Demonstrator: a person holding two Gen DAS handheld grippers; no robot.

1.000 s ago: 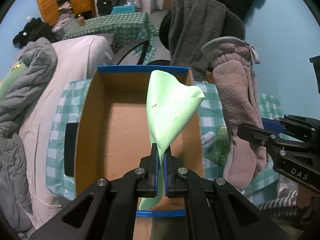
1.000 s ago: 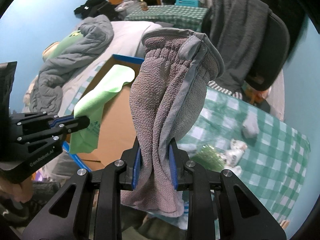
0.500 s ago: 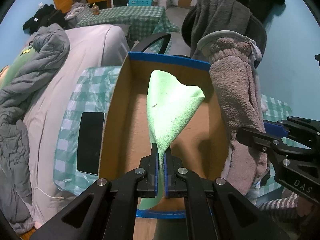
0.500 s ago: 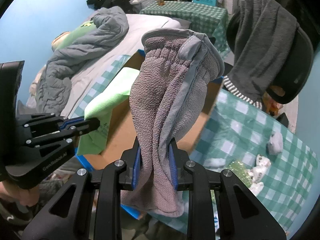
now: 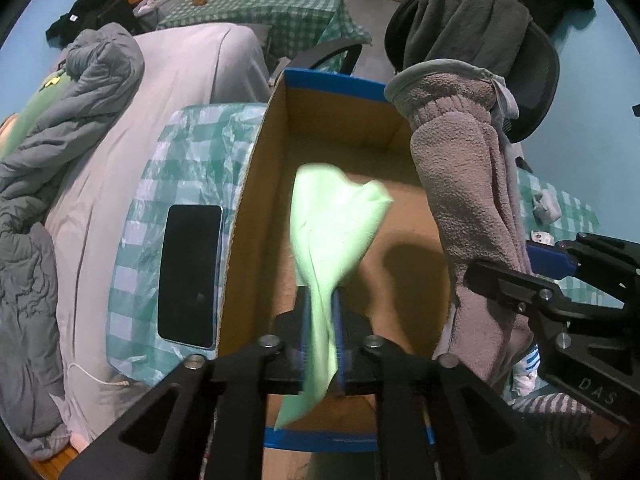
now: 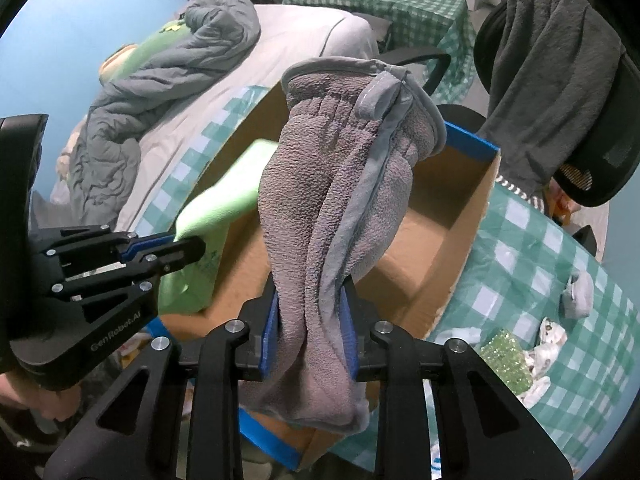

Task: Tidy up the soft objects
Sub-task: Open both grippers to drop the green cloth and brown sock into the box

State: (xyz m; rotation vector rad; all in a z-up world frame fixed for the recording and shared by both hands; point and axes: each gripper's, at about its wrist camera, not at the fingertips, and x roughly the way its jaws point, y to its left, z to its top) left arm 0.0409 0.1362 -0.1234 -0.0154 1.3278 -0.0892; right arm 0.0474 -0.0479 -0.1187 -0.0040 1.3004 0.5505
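**Cloth and glove over the box**

While the green cloth blurs between the left tongs, just parting, the right tongs have eased around the grey glove. Both hang above the box on the checked counter; bed beside it.

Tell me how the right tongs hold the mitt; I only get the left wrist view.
Observer: The mitt fills the gap between both pads of the right tongs, which have just been opening.
Operator: Report what the mitt hides beyond the box.
Observer: A glittery green lump lies on the checked cloth, apart from the box.
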